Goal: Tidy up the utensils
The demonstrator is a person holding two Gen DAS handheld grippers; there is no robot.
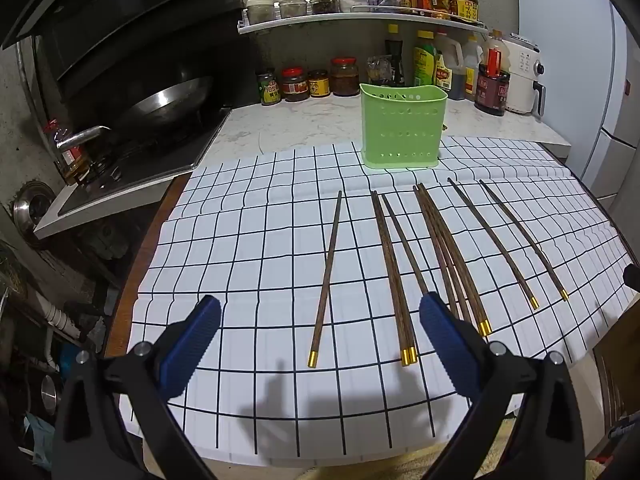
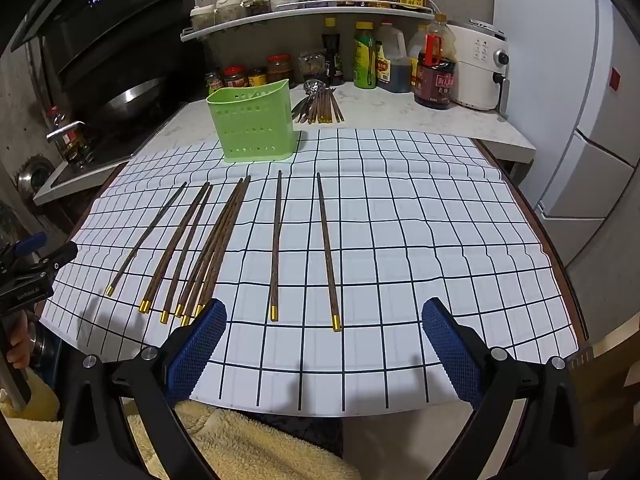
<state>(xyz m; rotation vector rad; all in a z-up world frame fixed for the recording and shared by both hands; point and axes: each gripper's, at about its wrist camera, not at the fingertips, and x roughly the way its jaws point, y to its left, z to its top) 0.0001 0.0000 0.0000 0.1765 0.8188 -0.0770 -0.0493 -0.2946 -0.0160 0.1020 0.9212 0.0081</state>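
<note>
Several dark wooden chopsticks [image 1: 394, 272] with gold ends lie side by side on a white grid-patterned mat [image 1: 248, 264]; they also show in the right wrist view [image 2: 276, 244]. A green perforated utensil holder [image 1: 402, 126] stands upright at the mat's far edge, also in the right wrist view [image 2: 254, 122]. My left gripper [image 1: 320, 312] is open and empty, above the near ends of the left chopsticks. My right gripper [image 2: 324, 316] is open and empty, above the near ends of the two rightmost chopsticks. The left gripper [image 2: 60, 256] shows at the right view's left edge.
More chopsticks and spoons [image 2: 320, 104] lie on the marble counter behind the holder. Sauce jars and bottles [image 1: 316, 82] line the back wall under a shelf. A wok [image 1: 168, 104] sits on the stove at left. A white appliance [image 2: 478, 68] stands at right. A yellow towel [image 2: 224, 440] lies below the mat.
</note>
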